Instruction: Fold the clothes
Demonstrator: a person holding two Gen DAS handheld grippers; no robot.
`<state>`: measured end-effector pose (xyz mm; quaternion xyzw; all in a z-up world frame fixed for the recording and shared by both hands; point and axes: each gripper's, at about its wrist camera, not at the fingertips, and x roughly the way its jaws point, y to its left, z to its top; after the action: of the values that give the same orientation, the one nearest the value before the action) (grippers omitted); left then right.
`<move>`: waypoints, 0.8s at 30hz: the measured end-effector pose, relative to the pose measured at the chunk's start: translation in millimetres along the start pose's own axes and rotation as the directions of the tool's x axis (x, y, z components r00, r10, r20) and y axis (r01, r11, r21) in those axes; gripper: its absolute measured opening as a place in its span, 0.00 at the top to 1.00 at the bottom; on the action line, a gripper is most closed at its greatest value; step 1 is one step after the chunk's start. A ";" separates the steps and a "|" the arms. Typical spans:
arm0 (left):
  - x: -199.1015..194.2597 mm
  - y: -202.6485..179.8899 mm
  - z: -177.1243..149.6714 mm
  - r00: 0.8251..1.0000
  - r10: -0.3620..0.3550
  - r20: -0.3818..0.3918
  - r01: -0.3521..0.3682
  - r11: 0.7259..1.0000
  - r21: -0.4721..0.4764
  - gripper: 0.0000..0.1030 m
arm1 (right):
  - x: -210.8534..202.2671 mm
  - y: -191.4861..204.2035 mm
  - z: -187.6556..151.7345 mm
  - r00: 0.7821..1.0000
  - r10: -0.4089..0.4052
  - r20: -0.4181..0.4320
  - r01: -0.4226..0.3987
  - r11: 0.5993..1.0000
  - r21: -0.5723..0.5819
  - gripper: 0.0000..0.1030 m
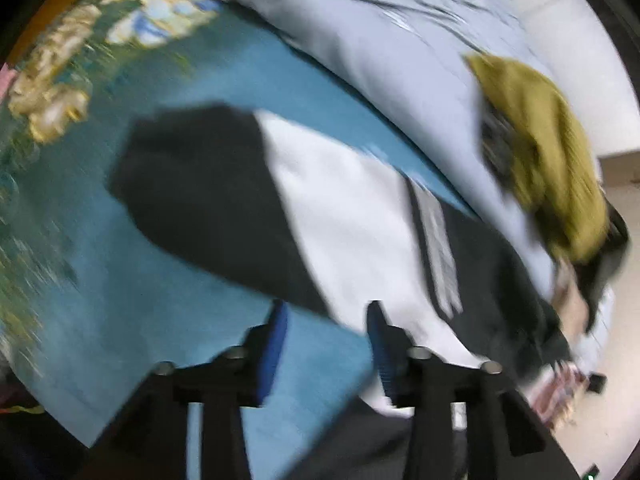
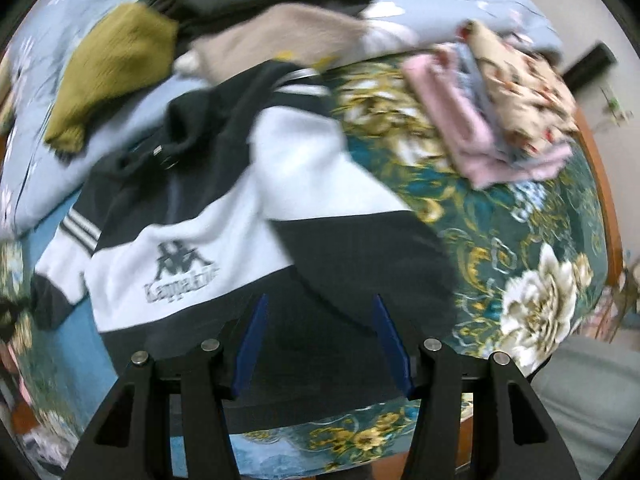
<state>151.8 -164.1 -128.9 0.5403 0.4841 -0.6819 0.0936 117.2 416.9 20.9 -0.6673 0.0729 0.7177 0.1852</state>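
A black and white sweatshirt (image 2: 224, 216) with a Kappa logo lies spread on the teal floral bedspread (image 2: 520, 240). Its sleeve (image 1: 248, 200), black at the cuff and white above, stretches across the left wrist view. My left gripper (image 1: 328, 312) is open and empty, its blue fingers just short of the sleeve's lower edge. My right gripper (image 2: 318, 304) is open and empty above the sweatshirt's black hem. Both views are blurred by motion.
An olive knit garment (image 2: 116, 76) (image 1: 548, 152) and beige and dark clothes (image 2: 272, 28) are piled on a light blue quilt (image 1: 380, 40). A stack of folded pink and floral clothes (image 2: 508, 112) sits at the right. The bed's wooden edge (image 2: 600, 176) runs behind it.
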 end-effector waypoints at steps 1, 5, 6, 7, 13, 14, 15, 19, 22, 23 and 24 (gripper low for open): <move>0.3 -10.8 -12.8 1.000 -0.024 -0.016 0.024 1.000 -0.004 0.53 | -0.2 -15.3 -2.2 1.000 0.012 0.007 -0.012 0.998 0.054 0.46; -1.1 -53.1 -42.4 0.993 -0.077 -0.085 0.082 0.995 0.058 0.50 | 0.5 -81.4 -12.8 0.997 0.070 0.040 -0.079 0.952 0.295 0.46; -6.0 -64.7 -46.0 0.995 -0.065 -0.080 0.073 0.992 0.102 0.49 | 0.6 -97.9 -15.4 0.995 0.084 0.051 -0.096 0.931 0.353 0.46; -11.2 -76.2 -49.4 0.996 -0.052 -0.073 0.062 0.987 0.147 0.49 | 3.0 -114.9 -20.0 0.992 0.113 0.061 -0.128 0.901 0.415 0.46; -52.7 -113.6 -69.6 1.000 0.003 0.019 -0.007 0.970 0.243 0.44 | 49.8 -189.3 -50.2 0.945 0.312 0.099 -0.295 0.680 0.672 0.46; -56.9 -114.6 -76.1 1.000 0.007 0.025 -0.013 0.973 0.229 0.44 | 62.1 -196.7 -55.1 0.931 0.349 0.104 -0.317 0.638 0.701 0.46; -61.1 -115.5 -82.8 0.999 0.011 0.030 -0.018 0.977 0.213 0.44 | 74.4 -204.1 -59.9 0.916 0.385 0.110 -0.338 0.595 0.729 0.46; -74.7 -122.1 -108.3 0.999 0.035 0.038 -0.041 0.983 0.178 0.43 | 116.7 -211.2 -67.6 0.846 0.517 0.129 -0.407 0.471 0.783 0.46; -77.5 -139.1 -124.4 0.996 0.082 0.039 -0.088 0.971 0.224 0.43 | 146.9 -206.1 -69.0 0.805 0.582 0.111 -0.412 0.416 0.811 0.46; -79.6 -143.1 -128.4 0.995 0.085 0.045 -0.093 0.969 0.228 0.43 | 154.9 -203.7 -70.4 0.789 0.603 0.115 -0.417 0.389 0.821 0.46; -81.7 -147.1 -132.2 0.995 0.088 0.052 -0.097 0.968 0.232 0.43 | 161.2 -201.7 -71.8 0.771 0.625 0.123 -0.426 0.362 0.829 0.46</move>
<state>174.1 -20.2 27.9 0.5553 0.3727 -0.7401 0.0709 250.7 604.6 -116.3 -0.5134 0.6273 0.5414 0.2233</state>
